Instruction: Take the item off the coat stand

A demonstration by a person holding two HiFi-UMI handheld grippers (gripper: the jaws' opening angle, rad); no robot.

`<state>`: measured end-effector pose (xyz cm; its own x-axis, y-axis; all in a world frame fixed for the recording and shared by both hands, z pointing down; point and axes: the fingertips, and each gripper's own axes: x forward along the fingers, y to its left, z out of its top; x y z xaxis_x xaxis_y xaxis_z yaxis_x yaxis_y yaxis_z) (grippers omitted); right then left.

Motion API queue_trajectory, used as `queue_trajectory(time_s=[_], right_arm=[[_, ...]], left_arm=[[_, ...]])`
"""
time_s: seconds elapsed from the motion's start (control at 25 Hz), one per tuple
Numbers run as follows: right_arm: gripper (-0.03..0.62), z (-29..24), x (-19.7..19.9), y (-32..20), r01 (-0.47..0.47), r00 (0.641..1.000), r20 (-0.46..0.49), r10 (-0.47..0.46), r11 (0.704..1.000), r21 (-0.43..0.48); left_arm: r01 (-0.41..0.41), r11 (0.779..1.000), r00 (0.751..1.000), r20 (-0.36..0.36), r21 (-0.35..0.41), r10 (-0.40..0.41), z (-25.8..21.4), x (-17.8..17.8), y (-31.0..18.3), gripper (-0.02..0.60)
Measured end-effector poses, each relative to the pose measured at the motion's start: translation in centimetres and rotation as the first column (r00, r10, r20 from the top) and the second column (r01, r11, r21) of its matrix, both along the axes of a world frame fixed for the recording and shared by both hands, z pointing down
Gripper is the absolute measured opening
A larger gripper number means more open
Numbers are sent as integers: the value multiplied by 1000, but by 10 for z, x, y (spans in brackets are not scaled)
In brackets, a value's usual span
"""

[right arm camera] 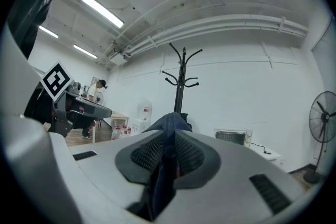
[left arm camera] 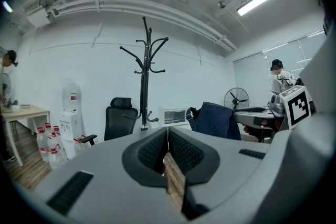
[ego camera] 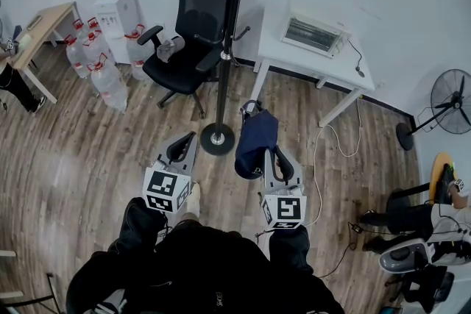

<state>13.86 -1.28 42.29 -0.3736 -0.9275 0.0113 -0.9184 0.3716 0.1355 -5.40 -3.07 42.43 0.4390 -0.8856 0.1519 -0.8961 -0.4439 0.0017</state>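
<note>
The black coat stand (ego camera: 229,33) rises from its round base (ego camera: 218,138) on the wood floor, and its hooks look bare. A dark blue fabric item (ego camera: 256,140) hangs just right of the base, clear of the stand. My right gripper (ego camera: 266,159) is shut on it. In the right gripper view the blue cloth (right arm camera: 168,123) is pinched between the jaws of the right gripper (right arm camera: 170,136), with the stand (right arm camera: 181,81) behind. My left gripper (ego camera: 181,147) sits left of the base, shut and empty (left arm camera: 167,131); from there I see the stand (left arm camera: 144,76) and the blue item (left arm camera: 215,119).
A black office chair (ego camera: 188,33) stands behind the stand. A white table (ego camera: 346,73) with a heater (ego camera: 313,33) is at the back right, and a cable (ego camera: 322,151) trails on the floor. Water bottles (ego camera: 99,66) and a dispenser (ego camera: 118,7) are at the left, a fan (ego camera: 450,101) at the right.
</note>
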Motion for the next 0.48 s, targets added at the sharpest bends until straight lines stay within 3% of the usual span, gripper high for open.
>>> queue_trajectory(time_s=[0.48], right_arm=[[75,-1,1,-2,-2,1000,0,2,1000,-2]], left_arm=[[3,1000,1000,1,-2,-3,-1,0,-2,23]])
